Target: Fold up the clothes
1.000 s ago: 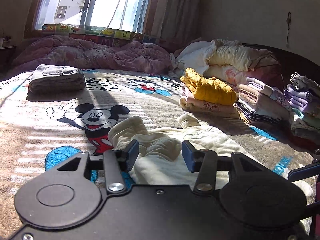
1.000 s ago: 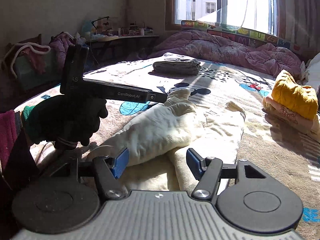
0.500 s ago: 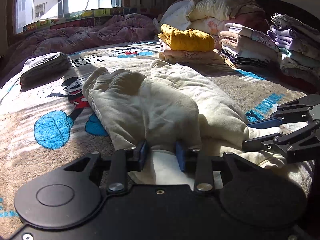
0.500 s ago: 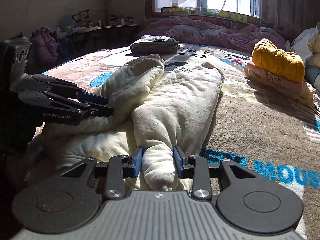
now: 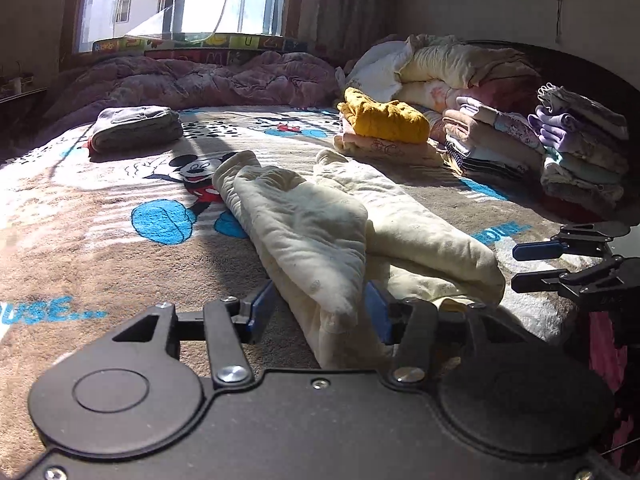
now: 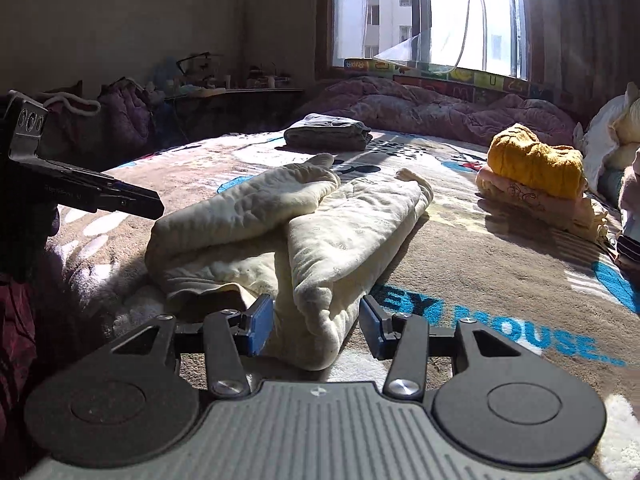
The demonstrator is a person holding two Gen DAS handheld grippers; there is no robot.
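Both grippers have let go since half a second ago, when each was pinched on a fold of the cream garment [image 5: 320, 240]; the left gripper [image 5: 316, 312] now has its jaws opening, with the near end of the left fold lying between the blue pads, close to them but no longer squeezed; the right gripper [image 6: 316, 322] is opening likewise, the near end of the right fold slack between its pads with a gap on the right side; a second ago the garment lay looser, its sleeves sprawled, whereas now two long folds meet over its middle on the cartoon-print blanket [image 5: 100, 216].

Count: two grippers, each also seen side-on at the edge of the other's view; one cream garment; one grey folded bundle [image 5: 136, 126] further back on the left; one mustard-yellow knit [image 5: 384, 120] atop a pale pink folded pile [image 5: 384, 146]; at least two taller stacks of folded clothes [image 5: 560, 148] on the right, their separate pieces too crowded to count; one purple quilt [image 5: 208, 80] heaped under the window [image 5: 180, 0].

Hidden or unclear: the garment's near hem is cut off behind the gripper bodies; the hand holding the left gripper is a dark shape in the right wrist view; the cluttered table [image 6: 224, 92] by the far wall is too dim to read.
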